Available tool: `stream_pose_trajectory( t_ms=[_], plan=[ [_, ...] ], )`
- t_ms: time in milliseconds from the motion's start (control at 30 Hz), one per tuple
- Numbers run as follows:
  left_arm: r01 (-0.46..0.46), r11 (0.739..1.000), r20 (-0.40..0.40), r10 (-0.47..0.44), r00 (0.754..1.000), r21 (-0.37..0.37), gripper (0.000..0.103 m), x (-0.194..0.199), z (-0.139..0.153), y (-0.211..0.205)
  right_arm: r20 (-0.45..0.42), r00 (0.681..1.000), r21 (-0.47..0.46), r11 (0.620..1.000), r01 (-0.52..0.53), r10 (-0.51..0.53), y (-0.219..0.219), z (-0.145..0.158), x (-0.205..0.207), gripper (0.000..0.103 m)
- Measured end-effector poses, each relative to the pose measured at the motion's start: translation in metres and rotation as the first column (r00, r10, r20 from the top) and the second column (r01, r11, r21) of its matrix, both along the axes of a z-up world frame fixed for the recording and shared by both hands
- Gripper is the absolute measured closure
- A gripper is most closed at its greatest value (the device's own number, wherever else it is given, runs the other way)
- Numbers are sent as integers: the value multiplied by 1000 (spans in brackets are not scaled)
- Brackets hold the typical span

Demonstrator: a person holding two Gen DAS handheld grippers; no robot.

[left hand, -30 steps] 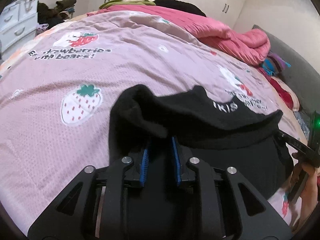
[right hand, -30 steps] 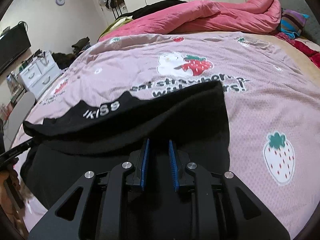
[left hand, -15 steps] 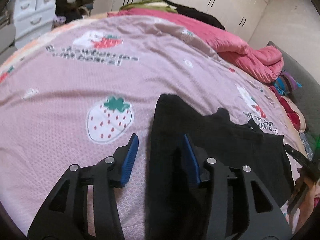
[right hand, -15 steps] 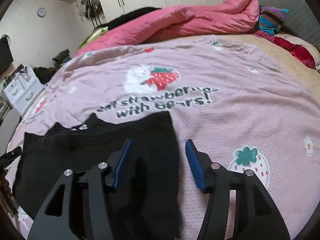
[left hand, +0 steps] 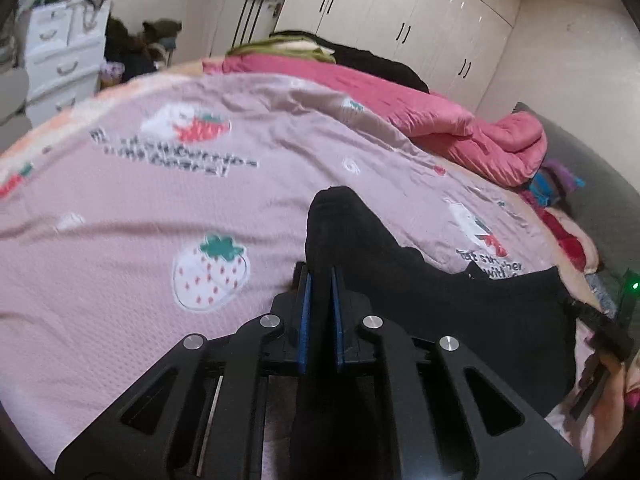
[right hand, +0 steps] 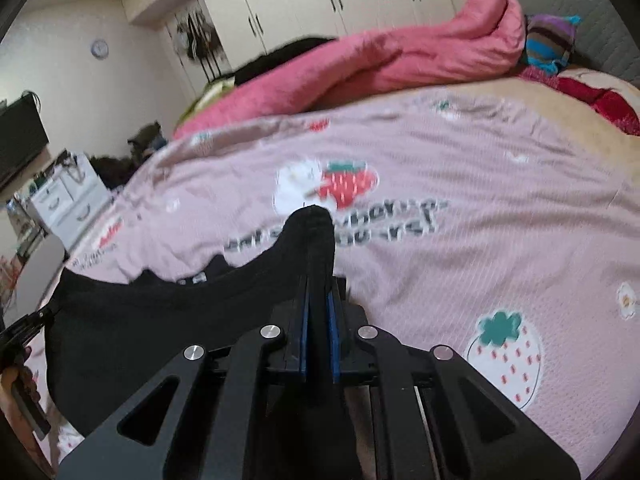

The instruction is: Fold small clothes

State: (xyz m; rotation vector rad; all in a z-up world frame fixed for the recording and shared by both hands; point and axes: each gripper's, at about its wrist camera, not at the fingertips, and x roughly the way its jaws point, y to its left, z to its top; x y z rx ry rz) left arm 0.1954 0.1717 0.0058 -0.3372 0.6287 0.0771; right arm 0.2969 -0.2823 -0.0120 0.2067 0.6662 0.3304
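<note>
A small black garment (left hand: 460, 304) lies spread on the pink strawberry bedspread (left hand: 120, 208). My left gripper (left hand: 320, 280) is shut on its left edge, and a fold of black cloth sticks up between the blue pads. The garment also shows in the right wrist view (right hand: 160, 320). My right gripper (right hand: 319, 292) is shut on its right edge, with a peak of cloth rising past the fingertips. Each gripper shows at the far side of the other's view, the right one (left hand: 600, 328) and the left one (right hand: 24, 328).
A rumpled pink quilt (left hand: 460, 128) lies across the far side of the bed, with dark clothes behind it. A white drawer unit (left hand: 60, 60) stands off the bed at the left. Coloured cloth (right hand: 548, 44) and red fabric (right hand: 608, 108) sit by the grey headboard.
Both grippers let go of the folded-over edge, opened over the garment's side edges half a second ago, and have now shut on those edges.
</note>
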Motion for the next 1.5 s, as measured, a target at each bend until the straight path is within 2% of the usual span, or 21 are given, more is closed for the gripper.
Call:
stream_pose_trajectory(
  t_ms=[67,300,500,667,700,733,800,900,967,1100,1167,1333,1400,1433,1500],
  plan=[
    [-13,999,-16,14,1000,42,100,2,-2,-2,4,1000,-1,1000,8,-8,-1,-3,2,96],
    [-25,994,-83,34,996,110,99,9,-18,-7,-80,996,-49,998,27,-31,2,-25,14,96],
    [-17,994,-141,32,989,105,99,10,-34,-4,-98,994,-90,995,34,-43,6,-31,10,93],
    [-17,992,-158,36,987,121,95,10,-37,-7,-109,992,-98,994,46,-57,6,-32,7,84],
    [-18,992,-162,38,986,123,95,9,-37,-7,-111,992,-103,994,46,-58,6,-31,7,80],
    [-19,992,-163,39,986,124,93,9,-37,-8,-108,992,-110,993,50,-62,7,-30,6,72],
    [-18,992,-165,38,986,124,92,7,-36,-7,-95,994,-114,992,49,-60,7,-27,2,69],
    [-12,992,-168,33,985,128,83,2,-34,-8,-80,995,-117,992,44,-53,9,-21,-5,63],
    [-5,992,-170,27,985,128,74,-3,-32,-10,-72,996,-117,992,39,-47,10,-16,-10,56],
    [22,993,-163,-4,987,114,65,-18,-28,-16,-60,998,-107,994,13,-19,14,-6,-27,51],
    [28,995,-152,-13,988,98,56,-26,-24,-18,-52,999,-106,994,-9,3,18,-2,-37,42],
    [54,996,-128,-44,991,76,41,-37,-16,-30,-58,996,-100,993,-67,61,30,2,-58,40],
    [69,994,-127,-58,990,84,37,-40,-15,-36,-54,996,-95,992,-82,77,35,5,-65,32],
    [74,994,-129,-63,990,86,35,-41,-15,-38,-45,996,-90,992,-83,80,37,8,-69,25],
    [81,993,-133,-69,989,87,34,-43,-15,-43,-32,996,-74,993,-90,88,39,13,-77,25]
  ],
)
